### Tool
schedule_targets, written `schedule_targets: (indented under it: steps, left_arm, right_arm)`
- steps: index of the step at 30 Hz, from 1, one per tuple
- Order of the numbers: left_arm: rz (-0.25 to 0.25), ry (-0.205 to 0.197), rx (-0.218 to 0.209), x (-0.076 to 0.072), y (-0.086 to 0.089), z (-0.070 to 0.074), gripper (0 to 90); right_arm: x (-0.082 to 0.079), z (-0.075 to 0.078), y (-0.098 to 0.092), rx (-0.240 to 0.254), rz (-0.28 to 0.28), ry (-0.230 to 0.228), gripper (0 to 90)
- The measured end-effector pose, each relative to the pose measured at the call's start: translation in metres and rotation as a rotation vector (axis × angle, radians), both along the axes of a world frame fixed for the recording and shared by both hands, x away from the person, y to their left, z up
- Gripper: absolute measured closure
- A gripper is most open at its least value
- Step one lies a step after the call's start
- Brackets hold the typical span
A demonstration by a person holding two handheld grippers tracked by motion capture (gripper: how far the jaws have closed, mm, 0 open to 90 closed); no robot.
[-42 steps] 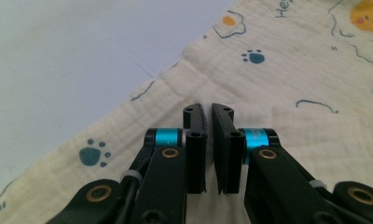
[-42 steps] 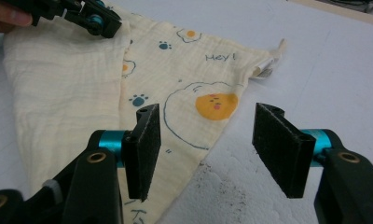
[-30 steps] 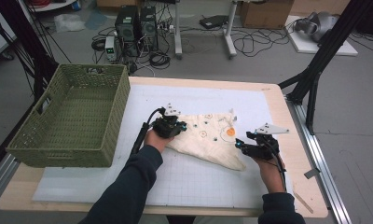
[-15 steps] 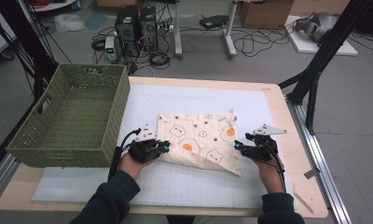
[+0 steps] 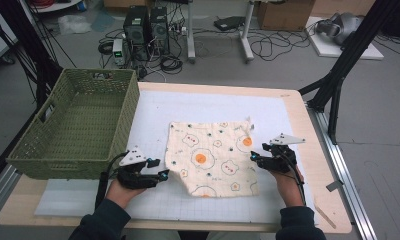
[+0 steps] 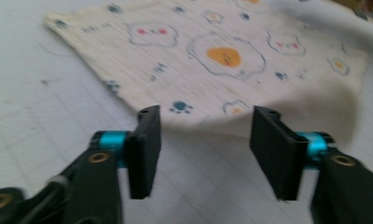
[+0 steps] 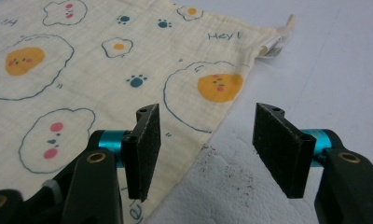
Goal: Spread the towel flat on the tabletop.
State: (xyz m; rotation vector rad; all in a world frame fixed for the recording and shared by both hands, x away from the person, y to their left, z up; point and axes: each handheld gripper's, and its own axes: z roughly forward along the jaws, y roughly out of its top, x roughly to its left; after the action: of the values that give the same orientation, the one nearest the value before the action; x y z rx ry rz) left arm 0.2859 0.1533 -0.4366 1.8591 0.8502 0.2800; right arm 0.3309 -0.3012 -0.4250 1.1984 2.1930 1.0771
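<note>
A cream cloth (image 5: 213, 155) printed with fried eggs and paw marks lies spread on the white mat (image 5: 153, 110). My left gripper (image 5: 163, 175) sits just off the cloth's near left corner. In the left gripper view its jaws (image 6: 203, 140) have just been opening and hold nothing, with the cloth (image 6: 212, 60) edge slightly raised beyond the tips. My right gripper (image 5: 253, 157) stands open at the cloth's right edge. In the right gripper view (image 7: 205, 140) one jaw hangs over the cloth (image 7: 105, 70) and the other over bare mat, and neither presses on it.
A green woven basket (image 5: 63, 162) stands on the table's left side, close to my left hand. The wooden table edge runs along the right. Cables, computer cases and stand legs crowd the floor beyond the table.
My left gripper dragged the cloth's corner leftward and toward the person, spreading the bunched cloth flat, then opened and let it go. The right gripper stayed put.
</note>
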Motion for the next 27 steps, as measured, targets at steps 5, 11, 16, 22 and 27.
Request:
schedule_targets:
  steps: [5,11,16,22,27]
  left_arm:
    - [0.071,0.004,-0.019,0.011,0.006,-0.001,39.6]
    - [0.190,0.012,0.069,0.044,-0.007,-0.008,43.7]
    - [0.231,-0.006,0.132,0.068,-0.021,-0.013,49.1]
    - [0.280,-0.016,0.165,0.091,-0.033,-0.006,51.7]
    - [0.268,0.039,0.240,0.106,-0.046,-0.015,51.3]
  right_arm:
    - [0.001,-0.002,0.000,-0.006,-0.005,0.011,42.1]
    - [0.004,-0.009,0.010,-0.036,0.024,0.051,52.2]
    - [0.007,-0.015,0.010,-0.060,0.018,0.067,57.8]
    - [0.008,-0.019,0.008,-0.043,0.013,0.067,61.1]
    - [0.005,-0.016,0.013,-0.080,0.003,0.021,63.7]
